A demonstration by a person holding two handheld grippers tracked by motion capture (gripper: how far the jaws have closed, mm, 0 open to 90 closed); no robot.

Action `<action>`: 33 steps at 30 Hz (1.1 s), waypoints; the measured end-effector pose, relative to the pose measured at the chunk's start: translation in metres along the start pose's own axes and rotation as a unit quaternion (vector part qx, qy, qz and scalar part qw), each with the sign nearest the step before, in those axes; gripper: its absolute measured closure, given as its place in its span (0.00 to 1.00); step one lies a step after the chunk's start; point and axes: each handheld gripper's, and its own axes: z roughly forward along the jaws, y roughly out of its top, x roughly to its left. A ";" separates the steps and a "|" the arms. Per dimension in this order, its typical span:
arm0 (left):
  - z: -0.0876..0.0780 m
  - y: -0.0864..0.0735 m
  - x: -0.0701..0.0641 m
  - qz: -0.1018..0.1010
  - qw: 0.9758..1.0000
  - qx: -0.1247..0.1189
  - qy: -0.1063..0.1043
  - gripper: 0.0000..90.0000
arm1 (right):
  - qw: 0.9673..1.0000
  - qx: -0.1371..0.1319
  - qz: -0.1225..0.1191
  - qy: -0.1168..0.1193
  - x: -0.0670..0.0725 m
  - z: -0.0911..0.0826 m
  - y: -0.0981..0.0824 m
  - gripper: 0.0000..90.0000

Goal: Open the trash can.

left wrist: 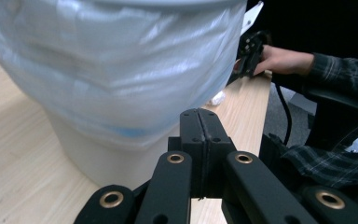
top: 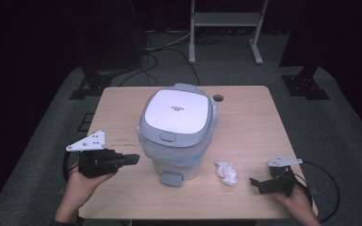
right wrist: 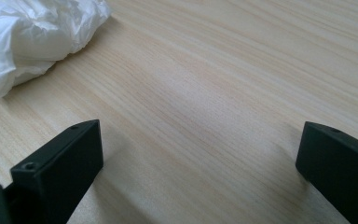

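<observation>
High view looks forward-down over the whole light wooden table (top: 245,141). Left gripper view sits close to the bag-lined white bin (left wrist: 121,84); right gripper view hugs the tabletop beside the crumpled white paper wad (right wrist: 32,42).

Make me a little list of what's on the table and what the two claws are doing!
table: light wood
bin: white with a grey lid, lid closed, plastic bag lining it
pedal: grey, at the bin's front
paper ball: crumpled, white, right of the bin
left claw: shut, empty, next to the bin
right claw: open, empty, near the paper ball
</observation>
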 end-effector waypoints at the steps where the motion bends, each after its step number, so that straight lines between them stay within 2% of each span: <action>1: -0.001 0.003 0.000 0.002 1.000 -0.001 -0.002 1.00 | 1.000 0.000 0.000 0.000 0.000 0.000 0.000 0.00; 20: -0.004 0.049 -0.003 0.019 0.999 -0.021 -0.031 1.00 | 1.000 0.000 0.000 0.000 0.000 0.000 0.000 0.00; 33: 0.012 0.075 0.000 0.043 0.998 -0.026 -0.038 1.00 | 1.000 0.000 0.000 0.000 0.000 0.000 0.000 0.00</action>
